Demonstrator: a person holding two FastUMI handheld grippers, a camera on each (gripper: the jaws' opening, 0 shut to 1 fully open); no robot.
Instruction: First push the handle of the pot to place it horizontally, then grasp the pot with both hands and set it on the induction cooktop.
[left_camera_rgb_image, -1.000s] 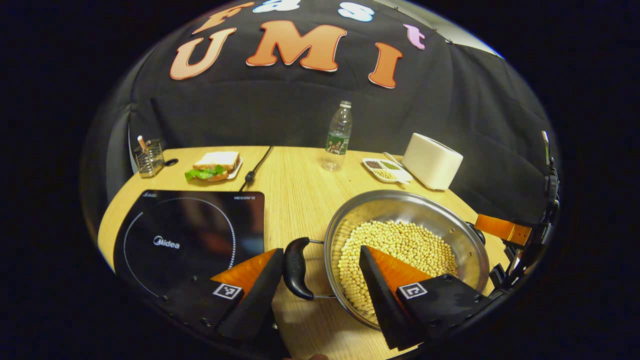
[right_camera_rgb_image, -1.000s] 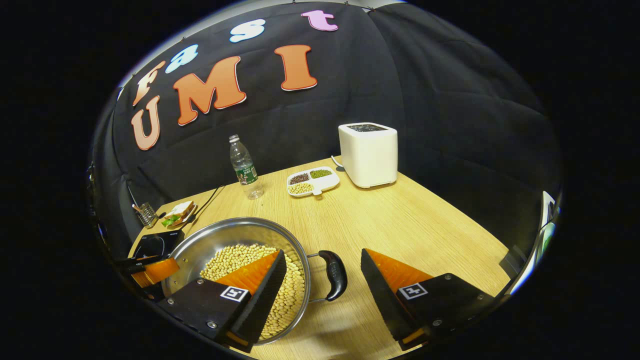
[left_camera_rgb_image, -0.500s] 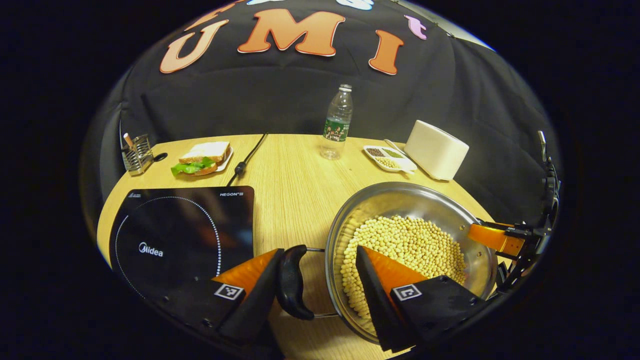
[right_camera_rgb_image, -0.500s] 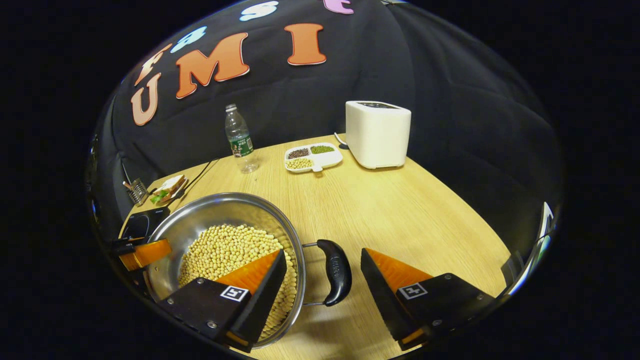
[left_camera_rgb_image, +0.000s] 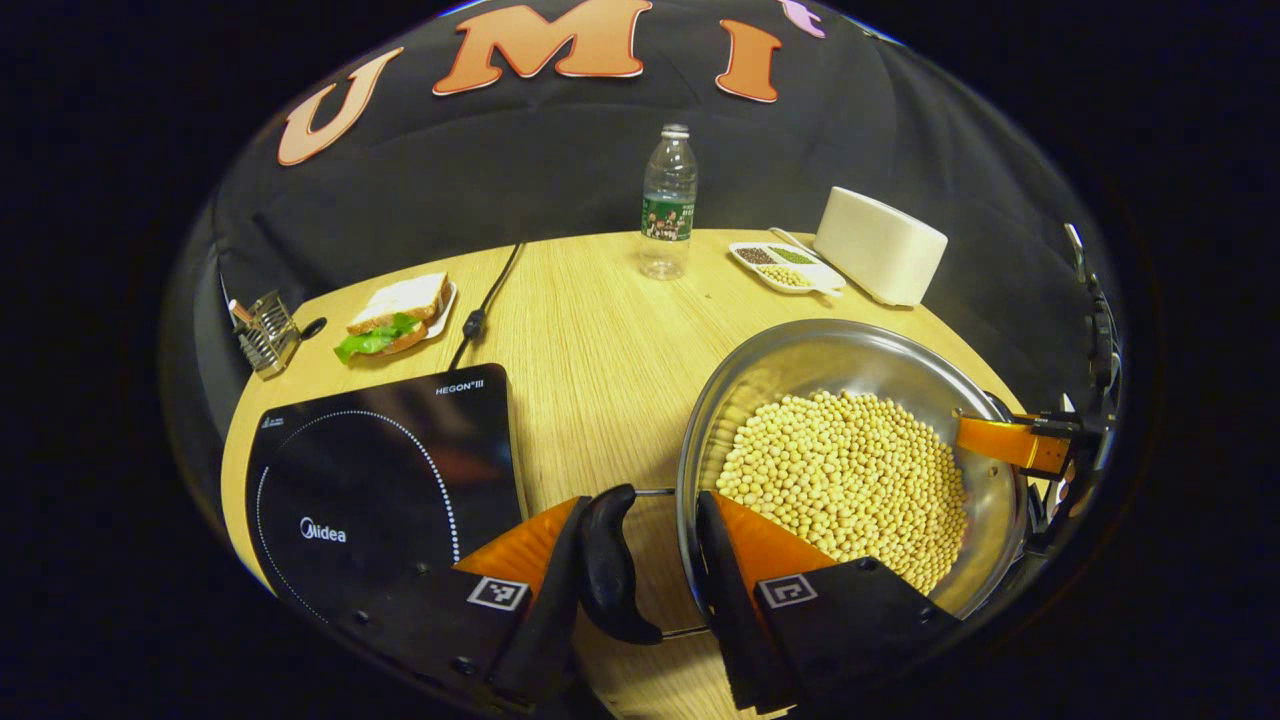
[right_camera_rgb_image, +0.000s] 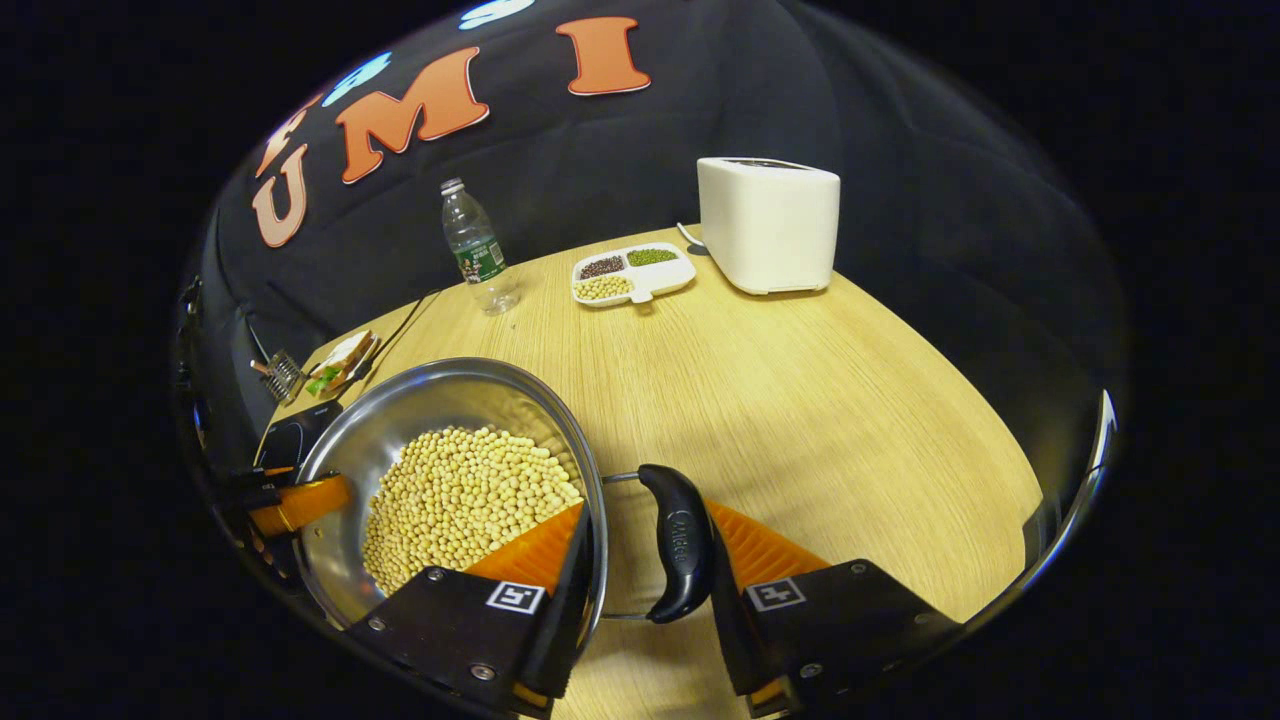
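Note:
A steel pot (left_camera_rgb_image: 850, 350) full of soybeans (left_camera_rgb_image: 850, 480) sits right of the black induction cooktop (left_camera_rgb_image: 370, 470) on the wooden table. My left gripper (left_camera_rgb_image: 632, 590) is shut on the pot's near black handle (left_camera_rgb_image: 608, 570): one finger is outside the handle, the other inside the rim. My right gripper (right_camera_rgb_image: 650, 585) is shut the same way on the opposite handle (right_camera_rgb_image: 680, 545) of the pot (right_camera_rgb_image: 440, 395). Each gripper's orange finger also shows across the pot, the right gripper (left_camera_rgb_image: 1010, 445) and the left gripper (right_camera_rgb_image: 295, 500). The cooktop (right_camera_rgb_image: 295, 440) lies beyond the pot. I cannot tell if the pot touches the table.
At the back stand a water bottle (left_camera_rgb_image: 668, 205), a white toaster (left_camera_rgb_image: 880, 245) and a divided dish of beans (left_camera_rgb_image: 785, 268). A sandwich plate (left_camera_rgb_image: 395, 315), a metal rack (left_camera_rgb_image: 262, 330) and the cooktop's cable (left_camera_rgb_image: 480, 310) lie behind the cooktop.
Both grippers have closed from wide open onto the pot's two handles. Both views have moved in closer over the pot and now look down more steeply.

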